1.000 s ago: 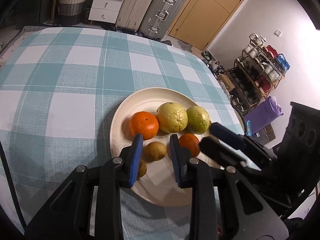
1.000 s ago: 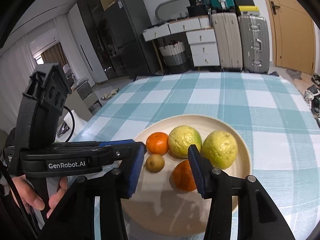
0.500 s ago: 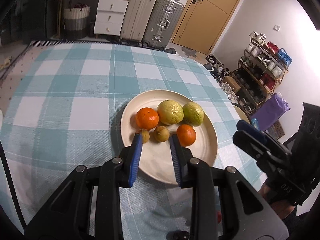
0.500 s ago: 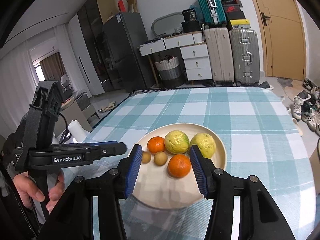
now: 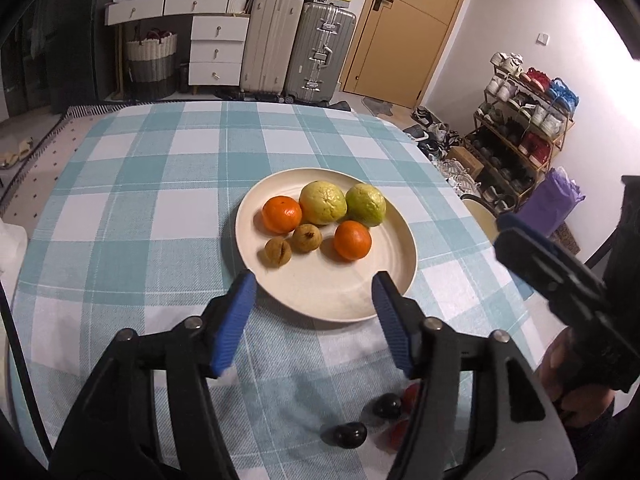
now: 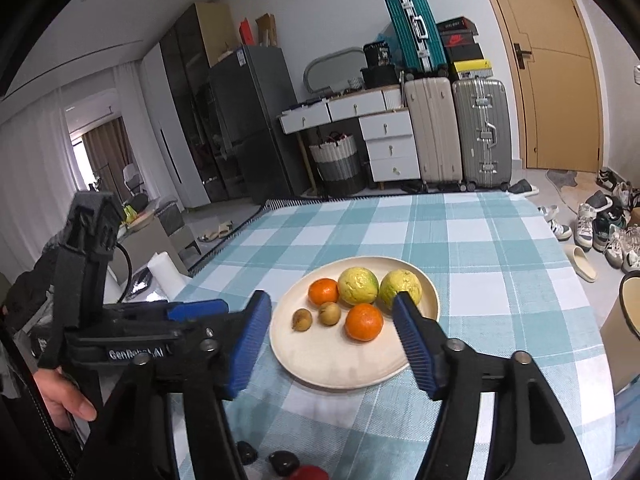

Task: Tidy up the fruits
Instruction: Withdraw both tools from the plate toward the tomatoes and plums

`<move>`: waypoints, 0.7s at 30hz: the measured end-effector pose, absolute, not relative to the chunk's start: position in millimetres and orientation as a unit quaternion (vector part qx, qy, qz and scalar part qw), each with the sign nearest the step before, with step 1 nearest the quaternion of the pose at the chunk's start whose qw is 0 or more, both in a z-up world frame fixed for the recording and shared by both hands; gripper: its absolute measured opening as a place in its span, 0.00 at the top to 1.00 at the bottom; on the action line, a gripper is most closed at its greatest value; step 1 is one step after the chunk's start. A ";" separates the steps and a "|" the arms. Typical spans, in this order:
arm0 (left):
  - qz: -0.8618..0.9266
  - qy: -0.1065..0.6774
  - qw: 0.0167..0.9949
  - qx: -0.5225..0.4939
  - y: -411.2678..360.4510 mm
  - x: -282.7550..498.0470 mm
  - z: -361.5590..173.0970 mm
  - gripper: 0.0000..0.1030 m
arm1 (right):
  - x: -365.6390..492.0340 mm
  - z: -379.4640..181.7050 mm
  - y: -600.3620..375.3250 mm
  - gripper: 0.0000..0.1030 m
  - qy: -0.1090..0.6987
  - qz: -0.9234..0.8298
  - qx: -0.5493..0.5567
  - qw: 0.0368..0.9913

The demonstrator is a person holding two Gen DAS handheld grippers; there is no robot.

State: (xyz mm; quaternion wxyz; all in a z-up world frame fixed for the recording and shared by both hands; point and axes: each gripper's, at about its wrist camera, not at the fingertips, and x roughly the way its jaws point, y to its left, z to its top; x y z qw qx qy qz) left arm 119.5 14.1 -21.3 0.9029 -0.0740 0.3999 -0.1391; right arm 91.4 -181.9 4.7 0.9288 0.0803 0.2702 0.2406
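A cream plate [image 5: 328, 296] [image 6: 340, 364] on the checked tablecloth holds two oranges [image 5: 281, 214] [image 5: 352, 240], two yellow-green guavas [image 5: 323, 203] [image 5: 366, 204] and two small brown fruits [image 5: 277, 252] [image 5: 307, 238]. My left gripper [image 5: 313, 276] hovers over the plate's near rim, jaws opening, nothing between them. My right gripper [image 6: 331, 296] hangs short of the plate, jaws also opening and empty. In the right wrist view the same oranges [image 6: 323, 290] [image 6: 363, 322] and guavas [image 6: 357, 286] [image 6: 401, 289] show between its fingers.
Small dark fruits [image 5: 352, 434] [image 6: 282, 462] and red ones [image 6: 308, 473] lie on the cloth near the table's front edge. A hand [image 6: 66, 396] holds the left gripper's body [image 6: 132, 352]. Beyond the table stand suitcases [image 5: 320, 52], drawers [image 5: 216, 50] and a shoe rack [image 5: 520, 120].
Both grippers have drawn back and upward from the plate, so the fruits look smaller. Both pairs of jaws have spread wider. The dark and red fruits near the front edge came into view.
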 end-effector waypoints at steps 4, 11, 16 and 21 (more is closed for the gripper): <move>-0.132 0.399 0.905 -0.067 12.5 111.7 -19.0 0.39 | 78.1 10.0 -181.6 0.24 0.256 0.244 0.078 0.932; -0.115 0.372 0.919 -0.060 15.8 95.8 -9.8 0.22 | 61.6 13.6 -184.6 0.09 0.246 0.244 0.093 0.933; -0.113 0.372 0.920 -0.054 15.3 89.7 -9.1 0.18 | 55.4 13.7 -185.9 0.05 0.246 0.241 0.102 0.933; -0.106 0.365 0.924 -0.048 15.2 82.0 -9.2 0.08 | 50.6 13.8 -188.0 0.04 0.243 0.241 0.101 0.934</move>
